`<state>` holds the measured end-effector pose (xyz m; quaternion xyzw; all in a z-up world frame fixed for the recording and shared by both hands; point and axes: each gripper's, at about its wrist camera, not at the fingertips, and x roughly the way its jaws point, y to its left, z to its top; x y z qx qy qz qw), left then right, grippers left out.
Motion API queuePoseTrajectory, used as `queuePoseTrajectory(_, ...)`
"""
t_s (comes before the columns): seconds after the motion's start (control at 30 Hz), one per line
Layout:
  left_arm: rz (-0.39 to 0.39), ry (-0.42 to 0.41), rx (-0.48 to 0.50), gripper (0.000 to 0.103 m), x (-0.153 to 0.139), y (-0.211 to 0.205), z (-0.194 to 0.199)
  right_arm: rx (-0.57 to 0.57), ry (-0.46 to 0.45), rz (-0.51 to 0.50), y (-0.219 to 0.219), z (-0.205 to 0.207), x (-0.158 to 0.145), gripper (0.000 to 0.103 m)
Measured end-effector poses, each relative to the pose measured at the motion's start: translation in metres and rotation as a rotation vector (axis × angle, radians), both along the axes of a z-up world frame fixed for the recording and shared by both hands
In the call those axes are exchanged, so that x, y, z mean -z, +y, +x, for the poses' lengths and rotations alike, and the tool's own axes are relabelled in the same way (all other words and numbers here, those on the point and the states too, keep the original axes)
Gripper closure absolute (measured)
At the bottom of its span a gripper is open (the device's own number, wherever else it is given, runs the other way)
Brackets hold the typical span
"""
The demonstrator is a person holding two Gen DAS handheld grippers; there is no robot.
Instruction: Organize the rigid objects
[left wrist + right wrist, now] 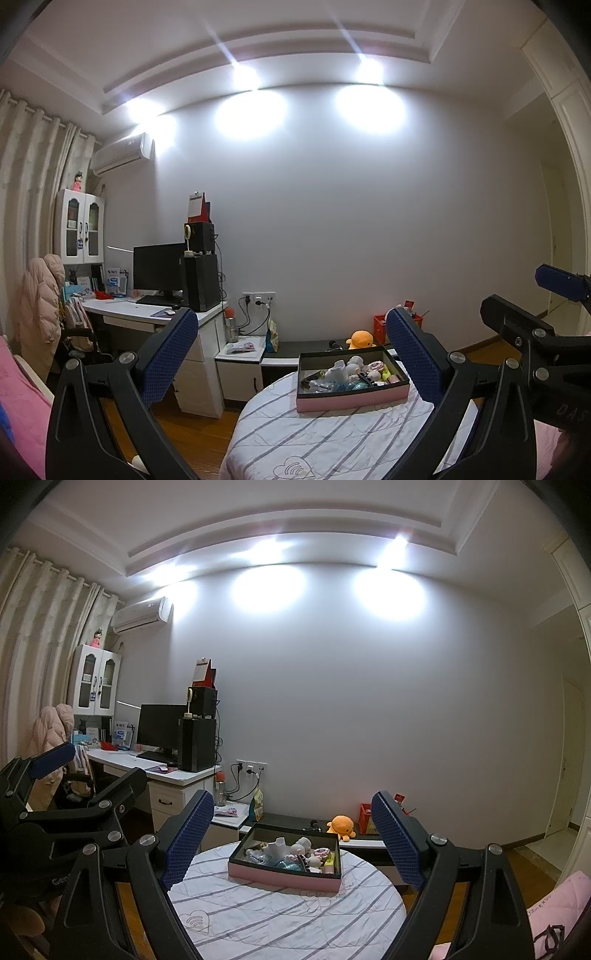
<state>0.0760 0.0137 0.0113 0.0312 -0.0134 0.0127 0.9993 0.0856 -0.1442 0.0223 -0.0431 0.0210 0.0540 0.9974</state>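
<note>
A pink box with a dark rim (352,399) sits on a round table with a striped white cloth (325,435). It holds several small items, among them a white figure (339,370) and a teal round piece (357,385). The box also shows in the right wrist view (284,875). My left gripper (291,354) is open and empty, held well back from the box. My right gripper (293,840) is open and empty, also back from the box. The right gripper shows at the right edge of the left wrist view (532,332).
An orange plush toy (361,339) and a red crate (380,328) sit on a low dark bench behind the table. A white desk (147,314) with a monitor and black computer tower stands at the left. A pink cushion (554,908) lies at the right.
</note>
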Motion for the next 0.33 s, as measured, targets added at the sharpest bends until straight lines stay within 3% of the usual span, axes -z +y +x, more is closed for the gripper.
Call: queuePoseTrajectory(0.33,-0.006,0.004,0.015,0.0,-0.0004,-0.0016,0.0045,0.004,-0.001,-0.005,0.0025,-0.0001,0.0003,0.014)
